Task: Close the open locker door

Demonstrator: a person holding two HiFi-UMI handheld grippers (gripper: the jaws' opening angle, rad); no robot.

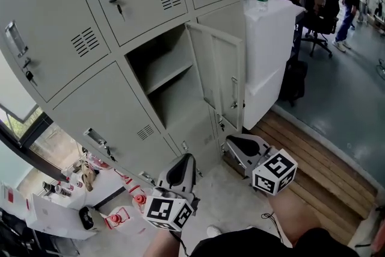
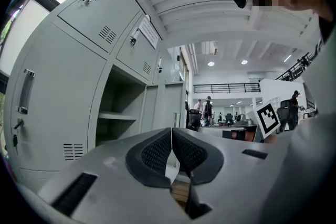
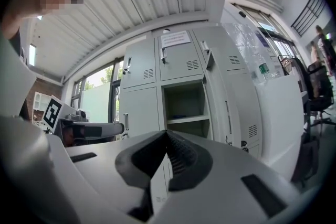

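A tall bank of pale grey metal lockers [image 1: 90, 39] fills the far left. Its one open grey sheet-metal door [image 1: 219, 78] stands swung out to the right of a bare compartment with a single shelf [image 1: 170, 76]. The left gripper [image 1: 185, 161] and right gripper [image 1: 233, 141] sit nearer, below the door and apart from it. Each has its jaws pressed together, with nothing between them.
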